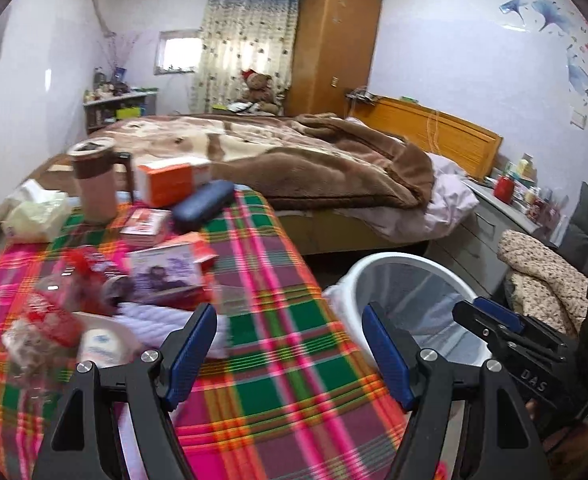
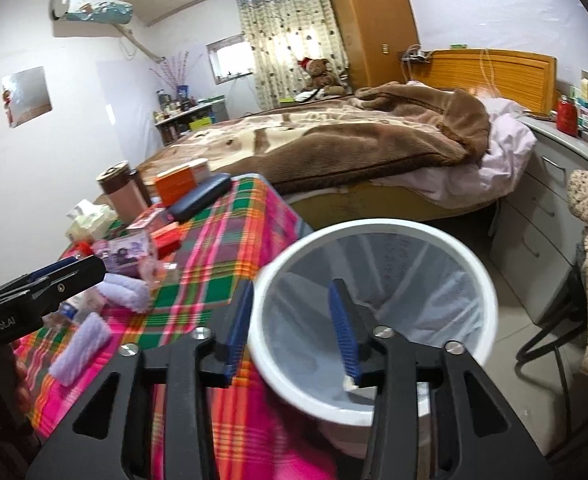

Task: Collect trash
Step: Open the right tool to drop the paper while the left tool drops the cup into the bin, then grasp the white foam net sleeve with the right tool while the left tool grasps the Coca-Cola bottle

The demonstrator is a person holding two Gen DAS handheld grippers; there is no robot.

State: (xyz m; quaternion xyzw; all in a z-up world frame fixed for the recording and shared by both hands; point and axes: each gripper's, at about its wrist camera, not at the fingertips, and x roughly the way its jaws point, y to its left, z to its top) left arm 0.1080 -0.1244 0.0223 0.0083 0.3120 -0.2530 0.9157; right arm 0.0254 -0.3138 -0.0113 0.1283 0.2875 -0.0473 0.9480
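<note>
Beside the right edge of the table, on the floor, stands the round white plastic waste bin (image 2: 374, 320) lined with a thin translucent bag, its mouth open upward. The right gripper (image 2: 294, 328) hangs over the bin's near rim with its blue-padded jaws apart and nothing clamped between them; a small white scrap clings to the tip of its right finger. The left gripper (image 1: 289, 356) hovers above the near right part of the bright pink, green and orange plaid tablecloth (image 1: 277, 264), jaws apart and empty. Toward the table's left edge lie rolled white-lilac cloths (image 2: 123, 292), red wrappers (image 1: 53, 312), a purple printed box (image 1: 165, 272), and farther back a dark blue case (image 1: 201, 204), an orange box (image 1: 169, 182) and a brown lidded jug (image 1: 93, 180).
</note>
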